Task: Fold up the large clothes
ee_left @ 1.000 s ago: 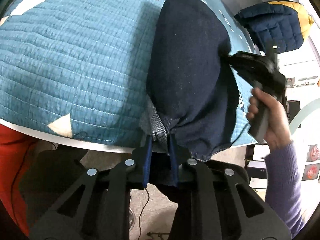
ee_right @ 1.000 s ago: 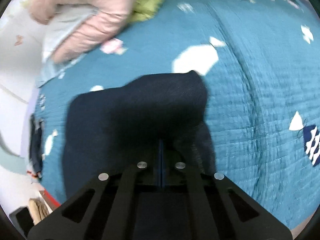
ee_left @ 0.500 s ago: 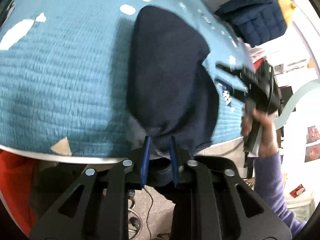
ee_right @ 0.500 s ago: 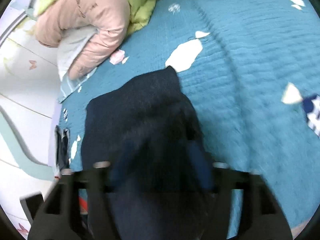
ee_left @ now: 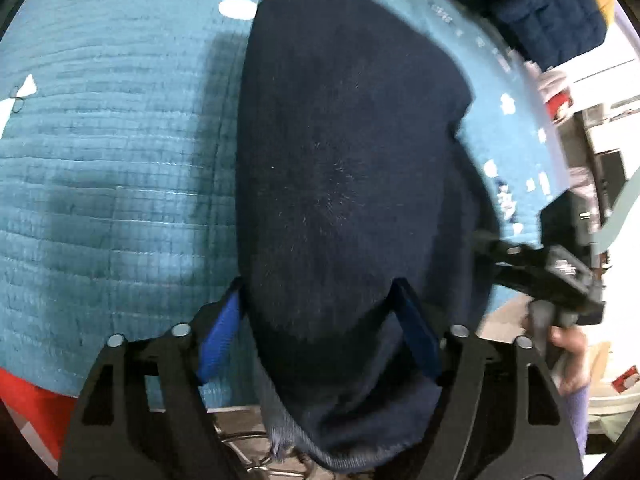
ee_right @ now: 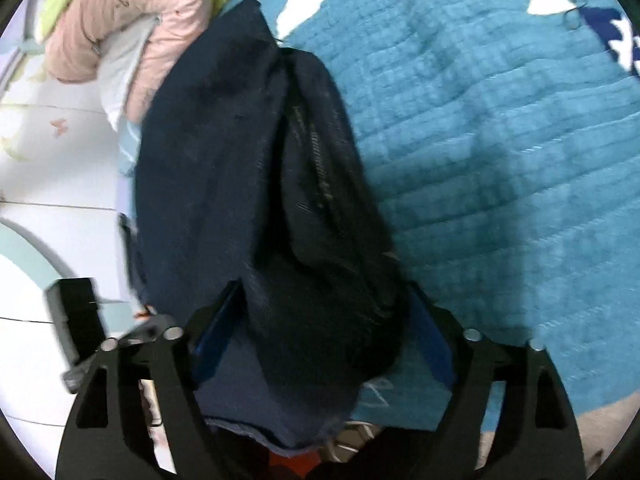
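A large dark navy garment [ee_left: 344, 168] lies folded on the teal quilted bed cover [ee_left: 112, 168], its near end hanging over the bed's edge. My left gripper [ee_left: 320, 320] is open, its blue-padded fingers spread either side of the garment's near end. My right gripper [ee_right: 320, 316] is open too, its fingers straddling the garment [ee_right: 240, 168], whose folded layers and a seam show. The right gripper also shows at the right of the left wrist view [ee_left: 560, 276], held in a hand.
A pink and green padded jacket [ee_right: 132, 20] lies at the far end of the bed. A navy and yellow quilted jacket [ee_left: 552, 12] sits beyond the bed's right side. The bed edge and floor lie just below both grippers.
Both grippers have opened and let go of the garment's near end. Both sit closer over the garment, which now fills more of each view.
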Motion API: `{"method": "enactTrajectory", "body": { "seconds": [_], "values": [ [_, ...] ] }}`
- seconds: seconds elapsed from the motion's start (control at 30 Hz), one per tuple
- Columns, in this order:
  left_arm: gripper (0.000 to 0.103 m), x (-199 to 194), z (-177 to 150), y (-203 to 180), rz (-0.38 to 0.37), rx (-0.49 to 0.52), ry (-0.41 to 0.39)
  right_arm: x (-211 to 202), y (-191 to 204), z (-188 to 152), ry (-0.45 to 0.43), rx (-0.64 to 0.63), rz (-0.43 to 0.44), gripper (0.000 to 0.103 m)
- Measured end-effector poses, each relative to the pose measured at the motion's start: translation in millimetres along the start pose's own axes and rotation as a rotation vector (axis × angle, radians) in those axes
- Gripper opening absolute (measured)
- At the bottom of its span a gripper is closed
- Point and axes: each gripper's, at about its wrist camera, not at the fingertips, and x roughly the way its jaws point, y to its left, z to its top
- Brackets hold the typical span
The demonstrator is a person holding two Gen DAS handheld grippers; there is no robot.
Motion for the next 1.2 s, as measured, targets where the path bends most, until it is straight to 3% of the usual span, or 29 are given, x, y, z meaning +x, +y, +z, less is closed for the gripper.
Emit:
{"method": "enactTrajectory", "body": {
  "seconds": [0.03,0.2,0.27,0.37,0.43,0.6,0.67,0.7,0.8,1.03,1.2],
  "values": [
    [0.083,5,0,1,-0.004,-0.008,0.006,0,1,0,0.0,-0.004,-0.001,0.081],
    [0.082,17,0,-3,0.026,0.001,-0.006,1,8,0,-0.028,-0.024,0.029,0.081],
    [0.076,20,1,-5,0.044,0.004,-0.013,9,3,3,-0.03,0.011,0.031,0.08],
    [0.065,17,0,-14,0.065,0.025,-0.029,5,19,-1,-0.032,-0.047,-0.007,0.066],
    [0.061,12,-1,-14,0.063,0.031,-0.05,6,25,-2,-0.034,-0.064,0.032,0.052],
    [0.058,10,-2,-16,0.072,0.042,-0.064,24,13,4,-0.011,0.038,0.034,0.052],
    [0.05,3,-3,-21,0.063,0.055,-0.086,22,24,1,-0.017,0.005,0.027,0.037],
    [0.048,-2,-4,-23,0.06,0.071,-0.103,18,31,-1,-0.029,-0.011,0.032,0.031],
    [0.042,-20,-6,-25,0.039,0.092,-0.151,10,55,-5,-0.066,-0.054,0.027,0.024],
    [0.041,-81,-1,-4,0.015,0.082,-0.205,6,136,-19,-0.1,-0.206,0.038,0.022],
    [0.041,-141,-3,39,0.025,0.042,-0.26,27,211,-27,-0.104,-0.34,0.041,0.022]
  ]
}}
